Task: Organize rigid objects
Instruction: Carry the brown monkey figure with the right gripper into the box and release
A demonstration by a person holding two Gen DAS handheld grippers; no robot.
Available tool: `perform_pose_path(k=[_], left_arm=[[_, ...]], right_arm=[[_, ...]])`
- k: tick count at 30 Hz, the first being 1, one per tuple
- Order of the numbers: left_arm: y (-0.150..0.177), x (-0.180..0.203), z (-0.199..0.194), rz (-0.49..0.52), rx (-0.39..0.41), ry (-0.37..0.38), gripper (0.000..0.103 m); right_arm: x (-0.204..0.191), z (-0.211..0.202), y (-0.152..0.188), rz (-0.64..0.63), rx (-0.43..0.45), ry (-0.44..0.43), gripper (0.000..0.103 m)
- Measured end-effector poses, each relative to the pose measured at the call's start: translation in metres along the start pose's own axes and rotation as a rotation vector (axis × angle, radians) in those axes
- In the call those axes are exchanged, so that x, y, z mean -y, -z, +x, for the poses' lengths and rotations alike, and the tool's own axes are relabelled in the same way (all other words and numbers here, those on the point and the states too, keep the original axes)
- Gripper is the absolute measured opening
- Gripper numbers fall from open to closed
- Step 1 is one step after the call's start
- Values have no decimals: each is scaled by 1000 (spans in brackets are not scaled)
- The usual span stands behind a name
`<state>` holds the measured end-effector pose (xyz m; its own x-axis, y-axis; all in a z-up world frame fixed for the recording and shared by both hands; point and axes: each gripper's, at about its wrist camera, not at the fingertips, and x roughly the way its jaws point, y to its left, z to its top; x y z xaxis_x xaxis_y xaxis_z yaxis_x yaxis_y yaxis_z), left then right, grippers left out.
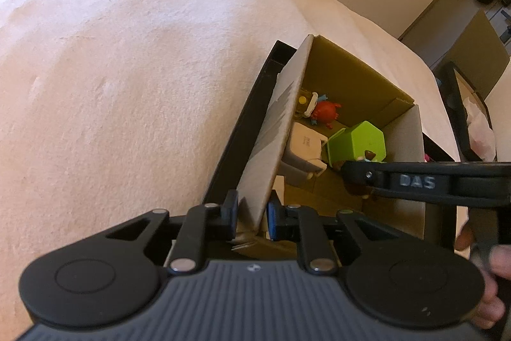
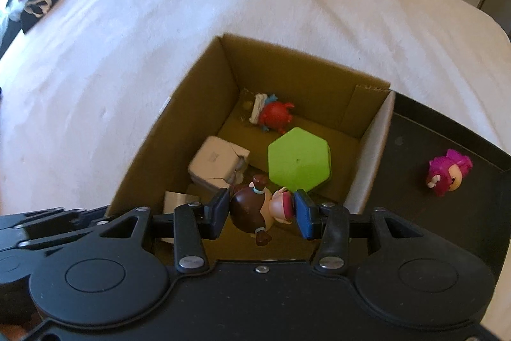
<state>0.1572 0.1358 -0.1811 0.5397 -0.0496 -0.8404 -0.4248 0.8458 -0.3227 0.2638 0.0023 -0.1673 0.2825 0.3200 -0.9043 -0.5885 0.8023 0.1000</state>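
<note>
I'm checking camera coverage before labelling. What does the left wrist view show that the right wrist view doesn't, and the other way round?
Only the left wrist view shows the left gripper clamping the brown cardboard box wall. Only the right wrist view shows the pink toy figure on the black tray and the brown-haired doll figurine between the right gripper fingers. Both show the green hexagonal container and red crab toy.

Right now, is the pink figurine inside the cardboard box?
No: the pink figurine lies on the black tray, outside the cardboard box wall.
</note>
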Motion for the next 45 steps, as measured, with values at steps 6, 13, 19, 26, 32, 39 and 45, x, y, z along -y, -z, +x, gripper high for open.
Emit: perform_pose_path(k=[6, 13, 19, 26, 32, 39, 45], left_arm=[[-1, 0, 1, 1, -9, 0, 18], [-3, 1, 2, 1, -27, -10, 18], [-6, 7, 0, 21, -24, -32, 21], [-9, 17, -10, 54, -21, -51, 34], [-10, 26, -16, 71, -11, -81, 53], [-10, 39, -18, 96, -2, -132, 67], [-11, 50, -20, 122, 10, -183, 71]], right_arm=[[-3, 8, -4, -42, 30, 126, 44], [2, 2, -6, -24, 39, 123, 48], [11, -17, -6, 7, 70, 85, 48], [22, -35, -4, 18, 93, 45, 49], [45, -53, 5, 54, 124, 31, 50], [78, -62, 21, 77, 149, 39, 51], [107, -64, 34, 107, 172, 21, 63]])
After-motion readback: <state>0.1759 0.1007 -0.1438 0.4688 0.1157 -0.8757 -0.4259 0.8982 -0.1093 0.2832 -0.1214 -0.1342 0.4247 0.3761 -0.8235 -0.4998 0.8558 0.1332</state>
